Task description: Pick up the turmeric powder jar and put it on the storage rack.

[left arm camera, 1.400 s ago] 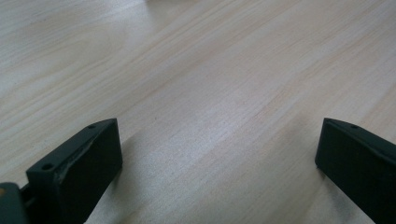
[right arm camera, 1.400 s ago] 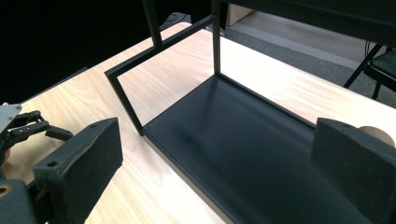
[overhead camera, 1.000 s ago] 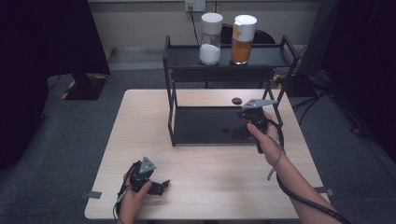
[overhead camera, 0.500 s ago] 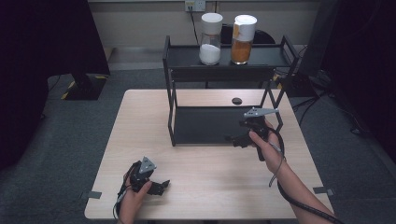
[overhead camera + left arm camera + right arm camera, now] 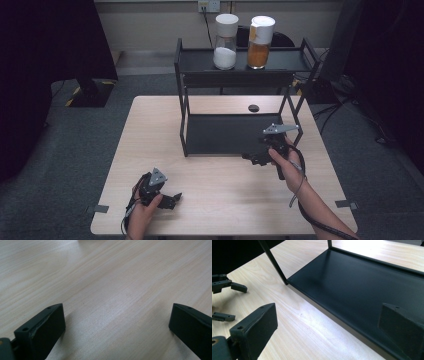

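The right gripper [image 5: 256, 159] is hovering at the front right edge of the rack [image 5: 235, 134], a two-tier frame of thin matte black metal bars with flat, smooth black shelves, standing toward the back of the table [image 5: 150, 130]. Its blocky black jaws are standing wide apart with nothing between them; in the right gripper view they are framing the lower shelf [image 5: 367, 287], whose dull surface is catching a soft sheen, and one slim square post is meeting the shelf corner on the wood. The left gripper [image 5: 170, 201] is sitting low over the near left part of the table, well apart from the rack, and its jaws are also spread wide and empty; in the left gripper view they are bracketing bare tabletop [image 5: 112, 290], a pale laminate with fine, streaky wood grain. A grey three-cornered plate is topping each gripper, and a black cable is looping down along the right forearm. On the upper shelf two clear cylindrical jars with white lids are standing just beside each other: the white jar [image 5: 225, 36] is holding white grains, the orange jar [image 5: 260, 36] an orange-brown filling. A small dark round hole [image 5: 253, 108] is lying in the tabletop behind the rack.
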The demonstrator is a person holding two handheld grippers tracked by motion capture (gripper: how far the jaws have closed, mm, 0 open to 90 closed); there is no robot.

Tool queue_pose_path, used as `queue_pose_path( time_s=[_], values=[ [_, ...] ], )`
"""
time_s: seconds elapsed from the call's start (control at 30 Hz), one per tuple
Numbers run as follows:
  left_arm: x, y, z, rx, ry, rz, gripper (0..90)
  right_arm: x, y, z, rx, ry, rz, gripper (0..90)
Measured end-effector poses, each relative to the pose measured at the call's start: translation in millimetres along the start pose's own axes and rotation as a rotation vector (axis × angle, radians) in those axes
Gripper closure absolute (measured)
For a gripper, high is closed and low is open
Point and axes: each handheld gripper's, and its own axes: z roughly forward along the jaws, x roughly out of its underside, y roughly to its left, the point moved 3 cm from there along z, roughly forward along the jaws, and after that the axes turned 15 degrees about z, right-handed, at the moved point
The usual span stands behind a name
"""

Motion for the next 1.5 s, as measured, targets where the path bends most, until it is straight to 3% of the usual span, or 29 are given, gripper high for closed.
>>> queue_pose_path(
  time_s=[0.5,0.93,1.5],
  values=[
    [0.0,0.0,0.0,0.0,0.0,0.0,0.0,22.9,-12.6,3.1,0.007,0.014,0.024,1.3],
    [0.0,0.0,0.0,0.0,0.0,0.0,0.0,41.9,-20.5,3.7,0.025,0.034,0.012,1.4],
    [0.0,0.0,0.0,0.0,0.0,0.0,0.0,65.5,-35.0,-10.7,0.049,0.046,0.007,1.1]
  ],
)
